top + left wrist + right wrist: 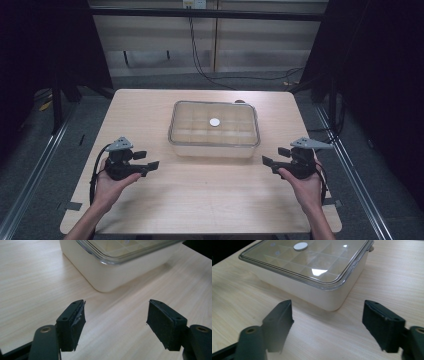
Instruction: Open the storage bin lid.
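Nearest the camera, two forearms are reaching in from the bottom edge of the high view, each hand gripping a black two-jaw tool over the pale wooden table [200,200]. At the left, the left hand [107,185] is holding the left gripper [146,161] with its jaws standing wide apart and gripping nothing, pointing toward the table's middle. At the right, the right hand [305,187] is holding the right gripper [276,157] the same way, jaws spread apart and empty, aiming inward. Both tools are carrying a grey three-cornered plate on top, and a cable is trailing from each.

Just beyond and between them, a cream rectangular box [215,149] is sitting flat on the table, covered by a clear lid [195,114] through which a grid of compartments is showing. A small white round disc [214,122] is lying at the lid's centre. Each gripper view is looking at a near corner of the box, apart from the jaws.

Farther off, black cables [210,75] are running across the grey floor.
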### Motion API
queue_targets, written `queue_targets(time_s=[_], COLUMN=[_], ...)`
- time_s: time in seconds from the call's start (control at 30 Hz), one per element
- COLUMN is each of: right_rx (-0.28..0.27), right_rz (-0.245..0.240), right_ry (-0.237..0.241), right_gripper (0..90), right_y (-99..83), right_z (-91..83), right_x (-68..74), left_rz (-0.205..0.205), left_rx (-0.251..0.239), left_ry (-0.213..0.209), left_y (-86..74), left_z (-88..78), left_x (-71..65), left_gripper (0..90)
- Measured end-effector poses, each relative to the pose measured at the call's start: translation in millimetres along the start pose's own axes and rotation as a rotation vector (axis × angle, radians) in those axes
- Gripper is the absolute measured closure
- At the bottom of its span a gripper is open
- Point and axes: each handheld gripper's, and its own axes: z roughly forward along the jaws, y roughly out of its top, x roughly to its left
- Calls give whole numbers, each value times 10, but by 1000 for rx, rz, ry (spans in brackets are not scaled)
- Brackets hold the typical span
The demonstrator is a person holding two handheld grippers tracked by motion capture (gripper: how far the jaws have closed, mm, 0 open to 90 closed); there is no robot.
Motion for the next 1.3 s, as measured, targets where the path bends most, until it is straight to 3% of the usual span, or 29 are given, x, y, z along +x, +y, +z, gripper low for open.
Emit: queue_targets(time_s=[0.13,0.3,0.4,0.57,0.7,0.8,0.97,1.07,1.13,1.3], right_rx=[6,6,4,-13,11,23,48,55,46,68], right_rz=[4,-3,-7,-20,-72,-59,-53,-6,2,30], right_ry=[0,-1,1,39,-19,20,-6,19,-7,14], right_gripper=[247,241,224,303,304,319,264,235,221,211], right_y=[83,227,281,351,390,445,565,623,662,739], right_z=[71,156,184,239,333,383,474,511,523,608], right_x=[-52,-78,-77,-97,-75,-69,-175,-280,-334,-434], left_rz=[-7,30,26,21,39,25,35,32,29,-9], left_rx=[-2,-5,2,-12,-7,-17,7,23,36,54], left_ry=[13,17,-3,7,5,-29,-16,-15,-16,-23], left_y=[91,206,297,424,519,606,707,741,763,835], left_z=[37,116,170,228,320,401,484,539,585,682], left_x=[63,66,71,77,100,121,123,141,159,217], left_gripper=[298,279,286,295,276,249,219,214,214,214])
